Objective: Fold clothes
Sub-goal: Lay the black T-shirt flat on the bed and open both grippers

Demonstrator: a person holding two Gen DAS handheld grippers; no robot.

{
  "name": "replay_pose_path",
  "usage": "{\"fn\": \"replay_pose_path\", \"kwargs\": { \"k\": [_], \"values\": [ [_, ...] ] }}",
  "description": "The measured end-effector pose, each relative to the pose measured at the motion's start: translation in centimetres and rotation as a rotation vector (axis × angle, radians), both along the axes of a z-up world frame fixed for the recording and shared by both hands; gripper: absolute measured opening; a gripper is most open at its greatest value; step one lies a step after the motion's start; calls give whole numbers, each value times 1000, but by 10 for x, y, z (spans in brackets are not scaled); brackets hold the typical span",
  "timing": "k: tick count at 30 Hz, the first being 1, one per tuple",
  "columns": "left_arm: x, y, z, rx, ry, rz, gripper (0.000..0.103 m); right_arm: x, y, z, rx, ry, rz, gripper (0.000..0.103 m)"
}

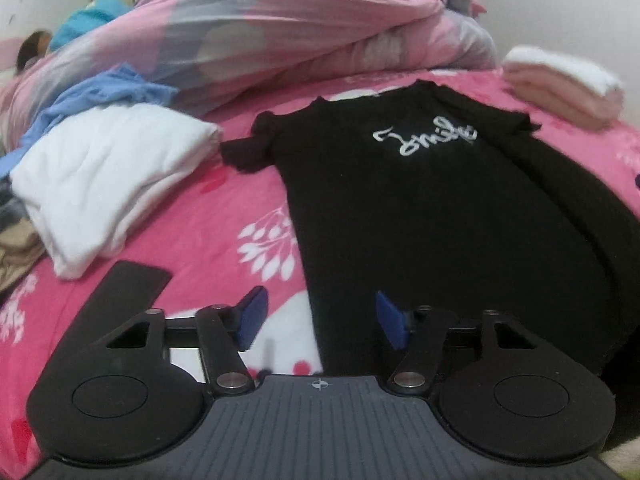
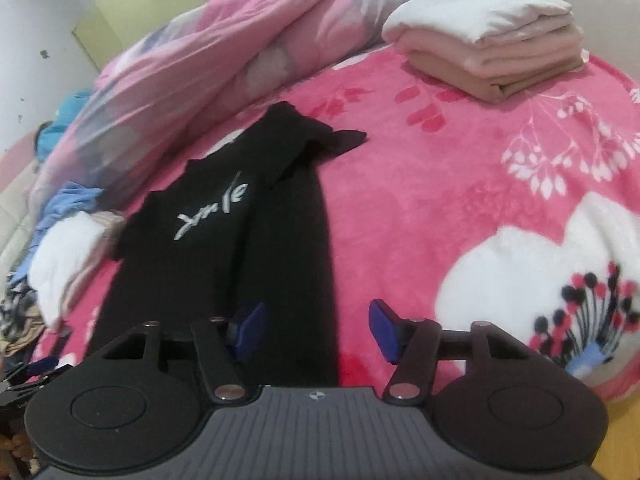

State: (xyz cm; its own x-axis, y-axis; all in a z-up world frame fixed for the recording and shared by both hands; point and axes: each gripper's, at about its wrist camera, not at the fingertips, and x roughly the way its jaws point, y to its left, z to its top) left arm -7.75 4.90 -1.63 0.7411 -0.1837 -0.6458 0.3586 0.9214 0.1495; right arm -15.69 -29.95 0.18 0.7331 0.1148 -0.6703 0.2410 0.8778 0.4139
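Black T-shirt [image 1: 420,208] with white script, spread flat on the pink floral bed blanket [image 2: 460,184], its right side folded inward along the length. Left hand-held gripper [image 1: 318,320] spread wide at the shirt's lower left hem, pinching nothing; right hand-held gripper [image 2: 316,328] likewise spread at the lower right hem. Folded stack of pale garments [image 2: 492,36] well apart at the far right; white folded cloth [image 1: 108,176] to the left.

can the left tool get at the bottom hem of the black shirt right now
Probably yes. The left tool is open and empty, and the black shirt lies flat on the pink blanket with its near edge between the blue pads; nothing covers it.
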Motion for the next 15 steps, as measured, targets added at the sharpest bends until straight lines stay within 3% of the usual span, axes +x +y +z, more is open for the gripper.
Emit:
{"fn": "replay_pose_path", "kwargs": {
  "k": [3, 5, 7, 13, 15],
  "values": [
    [7, -12, -14, 61, -13, -7, 48, 11, 5, -20, 10, 40, 9, 43],
    [7, -16, -22, 74, -18, -6, 48, 12, 9, -25, -37, 46, 21, 32],
    [7, -16, -26, 65, -16, 4, 48, 10, 12, -26, -75, 45, 28, 3],
    [8, -7, -26, 17, 7, 14, 50, -7, -3, 2, -85, -46, -35, 1],
    [8, -5, -25, 15, 10, 16, 51, -9, -11, -5, -106, -29, -74, 1]
  ]
}}
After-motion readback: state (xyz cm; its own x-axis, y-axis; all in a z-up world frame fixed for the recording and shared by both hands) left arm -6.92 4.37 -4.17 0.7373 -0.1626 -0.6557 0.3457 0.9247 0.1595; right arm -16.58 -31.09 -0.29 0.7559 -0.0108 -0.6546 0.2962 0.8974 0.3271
